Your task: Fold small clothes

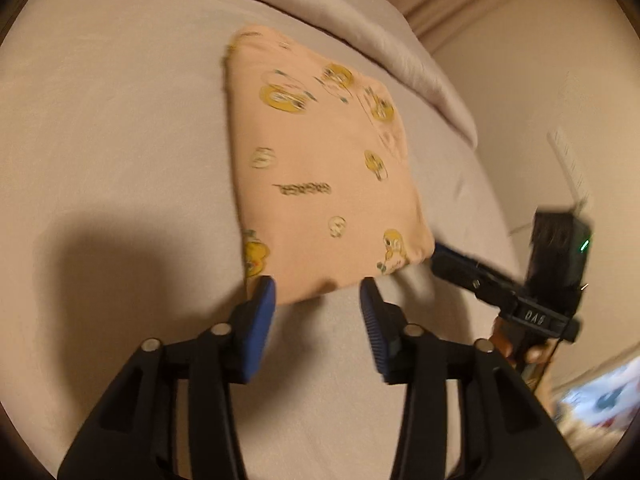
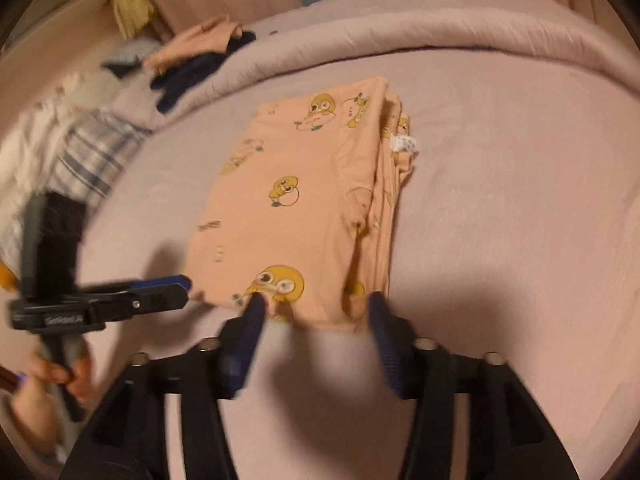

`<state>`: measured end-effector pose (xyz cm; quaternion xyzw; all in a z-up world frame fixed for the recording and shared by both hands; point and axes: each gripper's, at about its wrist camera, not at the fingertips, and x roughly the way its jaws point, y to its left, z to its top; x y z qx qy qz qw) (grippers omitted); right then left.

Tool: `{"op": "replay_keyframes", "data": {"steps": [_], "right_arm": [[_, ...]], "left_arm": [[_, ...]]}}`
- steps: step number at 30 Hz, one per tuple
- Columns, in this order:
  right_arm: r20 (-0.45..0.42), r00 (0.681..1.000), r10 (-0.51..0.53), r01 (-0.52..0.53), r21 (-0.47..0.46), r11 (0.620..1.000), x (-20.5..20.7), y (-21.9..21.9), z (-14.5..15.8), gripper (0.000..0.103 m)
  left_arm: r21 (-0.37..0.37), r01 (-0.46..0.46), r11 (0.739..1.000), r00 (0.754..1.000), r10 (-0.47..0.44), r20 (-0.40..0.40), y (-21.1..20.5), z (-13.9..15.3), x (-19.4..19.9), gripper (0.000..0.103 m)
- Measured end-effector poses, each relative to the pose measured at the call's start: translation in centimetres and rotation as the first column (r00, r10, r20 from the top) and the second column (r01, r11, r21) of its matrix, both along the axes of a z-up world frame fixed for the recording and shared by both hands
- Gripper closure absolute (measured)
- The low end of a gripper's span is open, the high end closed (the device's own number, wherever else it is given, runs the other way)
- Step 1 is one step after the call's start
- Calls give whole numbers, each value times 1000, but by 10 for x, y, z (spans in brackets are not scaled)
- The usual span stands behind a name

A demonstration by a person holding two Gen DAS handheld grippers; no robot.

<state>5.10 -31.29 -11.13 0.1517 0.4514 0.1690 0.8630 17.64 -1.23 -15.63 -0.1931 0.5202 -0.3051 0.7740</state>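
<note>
Pale pink bedding [image 2: 500, 208] serves as the work surface, with a heap of unfolded clothes [image 2: 120, 128] seen at its far left edge in the right wrist view. A peach garment [image 1: 324, 184] printed with yellow cartoon ducks is laid flat near the middle of the bed, already folded into a rough rectangle, its long axis running away from both tools. The left gripper [image 1: 318, 300] is held with its blue pads spread apart at the near short edge, nothing caught between them. The right gripper [image 2: 316, 312] is likewise spread wide at the same near edge, slightly blurred, and empty. Both tools are placed side by side at that hem, about equally near, so a further fold would probably be carried from the near edge toward the far one
</note>
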Motion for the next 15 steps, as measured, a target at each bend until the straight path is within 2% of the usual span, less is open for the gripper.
{"op": "replay_keyframes", "data": {"steps": [2, 3, 5, 9, 13, 15], "right_arm": [[-22, 999, -39, 40, 59, 997, -1, -15, -4, 38], [-37, 998, -56, 59, 90, 994, 0, -22, -7, 38], [-79, 992, -95, 108, 170, 980, 4, -37, -13, 35], [-106, 985, -134, 156, 247, 956, 11, -49, -21, 32], [-120, 987, -106, 141, 329, 934, 24, -48, -26, 32], [-126, 987, -97, 135, 348, 928, 34, -45, -27, 32]], "left_arm": [[27, -60, 998, 998, 60, 4, 11, 1, 5, 35], [25, -83, 996, 997, 83, 0, 16, 0, 8, 34], [-37, -112, 993, 993, 110, -43, 26, -4, 17, 34], [-113, -121, 986, 990, 111, -90, 28, -10, 30, 34], [-188, -100, 977, 990, 79, -116, 20, -13, 48, 34], [-200, -92, 975, 990, 69, -122, 14, -13, 56, 34]]}}
